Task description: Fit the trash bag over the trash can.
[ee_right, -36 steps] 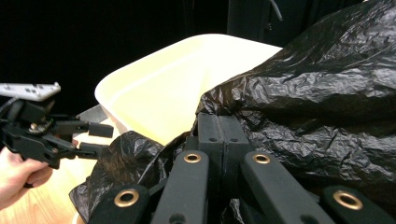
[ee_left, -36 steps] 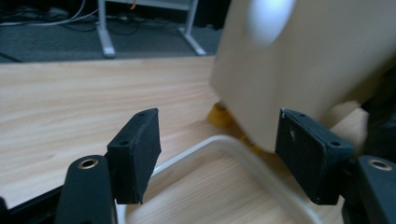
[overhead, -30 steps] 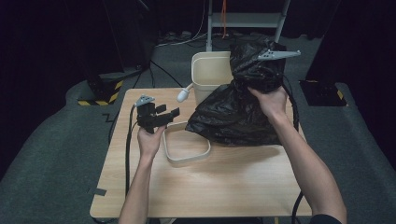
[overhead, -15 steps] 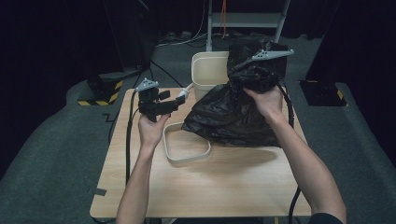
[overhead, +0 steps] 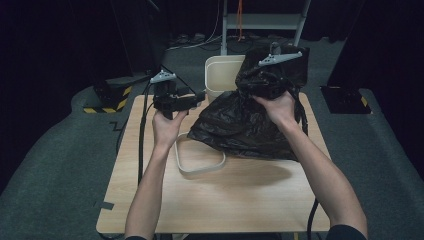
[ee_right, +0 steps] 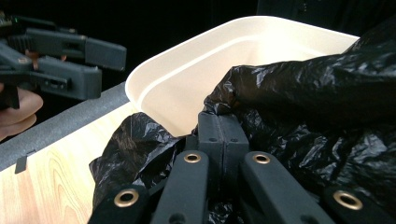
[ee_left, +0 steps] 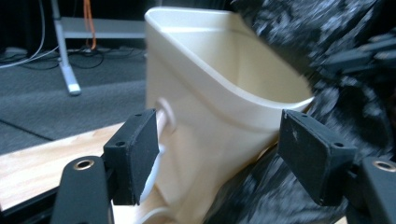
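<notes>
Meanwhile left gripper point(overhead: 197, 98) has risen (jaws empty)

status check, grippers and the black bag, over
Right gripper shut on black bag, held above table. Left gripper open, facing cream bin. Loose cream ring lies under the bag's edge.

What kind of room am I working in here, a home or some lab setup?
Most likely a lab or recording studio, not a home: a small wooden table stands on grey carpet amid black curtains, cables run across the floor, a metal stand rises behind, and hazard-striped tape marks a base at the left.
</notes>
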The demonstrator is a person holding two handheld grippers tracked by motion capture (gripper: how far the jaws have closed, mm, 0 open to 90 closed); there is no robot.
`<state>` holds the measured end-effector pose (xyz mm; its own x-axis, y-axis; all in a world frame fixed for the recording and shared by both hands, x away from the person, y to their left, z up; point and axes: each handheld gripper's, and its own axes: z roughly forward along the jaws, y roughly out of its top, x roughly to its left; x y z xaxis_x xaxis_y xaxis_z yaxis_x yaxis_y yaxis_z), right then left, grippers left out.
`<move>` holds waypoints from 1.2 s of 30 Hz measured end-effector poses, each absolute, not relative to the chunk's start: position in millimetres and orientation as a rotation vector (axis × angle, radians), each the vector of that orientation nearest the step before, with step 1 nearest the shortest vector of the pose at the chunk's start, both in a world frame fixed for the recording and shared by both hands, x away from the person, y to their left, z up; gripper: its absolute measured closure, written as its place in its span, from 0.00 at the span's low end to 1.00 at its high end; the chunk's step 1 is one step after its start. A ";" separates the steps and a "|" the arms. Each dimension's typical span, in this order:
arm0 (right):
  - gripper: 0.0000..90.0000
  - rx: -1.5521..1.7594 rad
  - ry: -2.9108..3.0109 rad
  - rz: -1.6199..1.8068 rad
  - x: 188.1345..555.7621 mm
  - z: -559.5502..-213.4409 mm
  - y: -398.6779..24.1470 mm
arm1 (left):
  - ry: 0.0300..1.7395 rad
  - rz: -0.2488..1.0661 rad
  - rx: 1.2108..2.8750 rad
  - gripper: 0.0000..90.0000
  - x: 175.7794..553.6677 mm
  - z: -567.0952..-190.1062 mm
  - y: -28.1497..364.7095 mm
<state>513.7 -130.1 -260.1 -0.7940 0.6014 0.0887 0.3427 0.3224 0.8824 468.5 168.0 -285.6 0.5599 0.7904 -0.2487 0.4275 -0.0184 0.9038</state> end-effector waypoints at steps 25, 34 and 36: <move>1.00 0.815 2.386 1.434 516.9 -257.5 -108.1 | 0.942 0.394 1.770 0.28 502.4 -247.8 111.7; 1.00 0.803 2.408 1.445 517.8 -257.6 -100.3 | 0.910 0.367 1.797 0.28 511.4 -240.5 97.4; 1.00 0.804 2.409 1.450 517.6 -257.9 -100.1 | 0.902 0.355 1.797 0.29 513.1 -240.2 94.2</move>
